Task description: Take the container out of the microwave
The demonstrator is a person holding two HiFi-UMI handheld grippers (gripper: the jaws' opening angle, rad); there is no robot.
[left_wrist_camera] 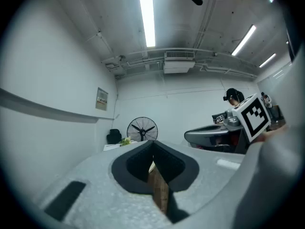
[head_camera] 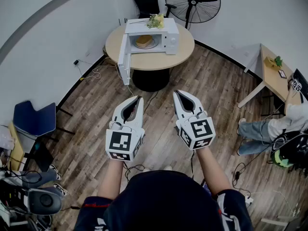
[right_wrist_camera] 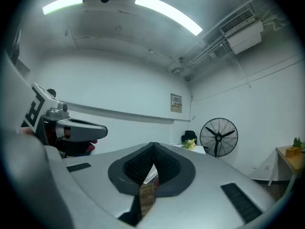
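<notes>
A white microwave (head_camera: 151, 38) stands on a round table (head_camera: 150, 59) far ahead, its door (head_camera: 123, 59) swung open to the left. Inside it sits a pale container (head_camera: 144, 41) on the turntable. Both grippers are held level well short of the table, over the wooden floor. My left gripper (head_camera: 138, 98) is shut with nothing in it, jaw tips touching. My right gripper (head_camera: 176, 93) is shut and empty too. In the left gripper view the left gripper (left_wrist_camera: 152, 142) points toward the fan and table. The right gripper (right_wrist_camera: 152, 144) points the same way in its own view.
A black standing fan (head_camera: 192, 3) is behind the table, a yellow-green bunch (head_camera: 155, 20) lies on the microwave. A blue chair (head_camera: 33, 120) stands at left, a wooden desk (head_camera: 274, 78) and a seated person (head_camera: 269, 126) at right. Cables run over the floor.
</notes>
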